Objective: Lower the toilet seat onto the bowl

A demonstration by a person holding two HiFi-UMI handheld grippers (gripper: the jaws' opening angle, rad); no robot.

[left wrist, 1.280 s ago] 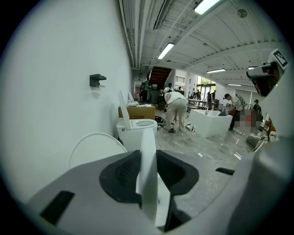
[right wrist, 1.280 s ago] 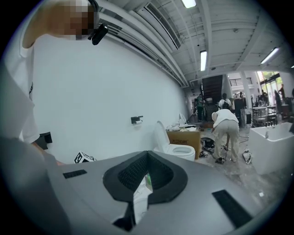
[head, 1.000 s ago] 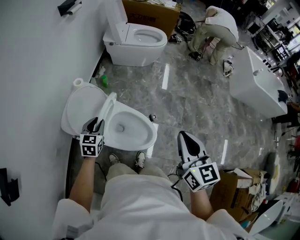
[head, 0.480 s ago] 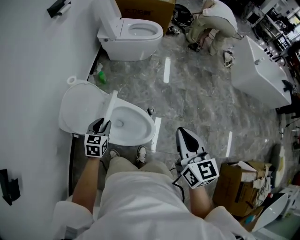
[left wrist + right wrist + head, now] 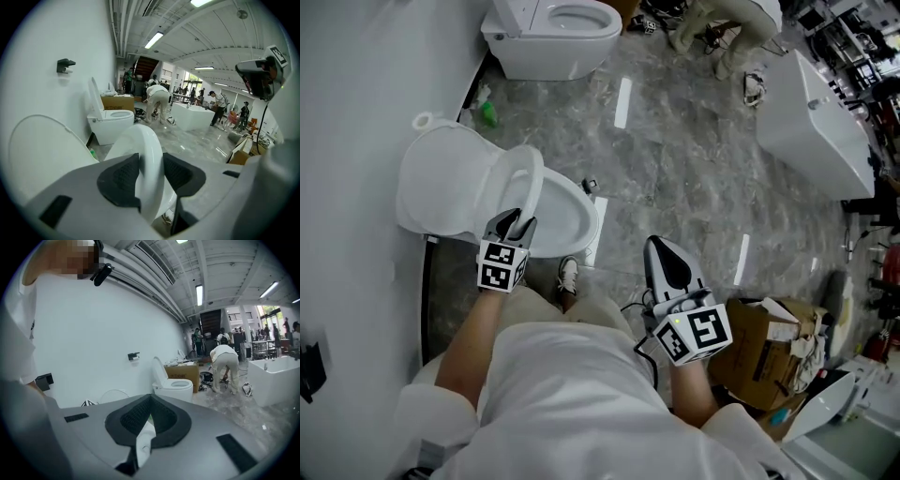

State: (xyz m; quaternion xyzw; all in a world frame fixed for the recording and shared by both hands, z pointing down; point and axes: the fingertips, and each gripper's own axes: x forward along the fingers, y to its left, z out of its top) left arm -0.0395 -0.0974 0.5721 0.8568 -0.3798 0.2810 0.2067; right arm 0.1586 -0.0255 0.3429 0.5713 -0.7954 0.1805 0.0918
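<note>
The seat [image 5: 528, 178] stands tilted, partway down over the bowl [image 5: 578, 223], its rim between the jaws of the left gripper [image 5: 515, 221]. Those jaws are opening, the pads seemingly just off the rim. Letting go here would likely drop the seat; better to guide it down until it lies flat. Beyond the gripper to its left leans the lid [image 5: 441, 183]. A shoe [image 5: 567, 274] sits just beside the bowl, clear of the seat's path. The right gripper [image 5: 667, 261], jaws together and empty, hangs well to the right.

This looks like a bathroom-fixture showroom or warehouse: loose toilets [image 5: 441, 183], a freestanding bathtub [image 5: 811, 122], cardboard boxes [image 5: 759, 356] and a bare industrial ceiling [image 5: 201, 28].
</note>
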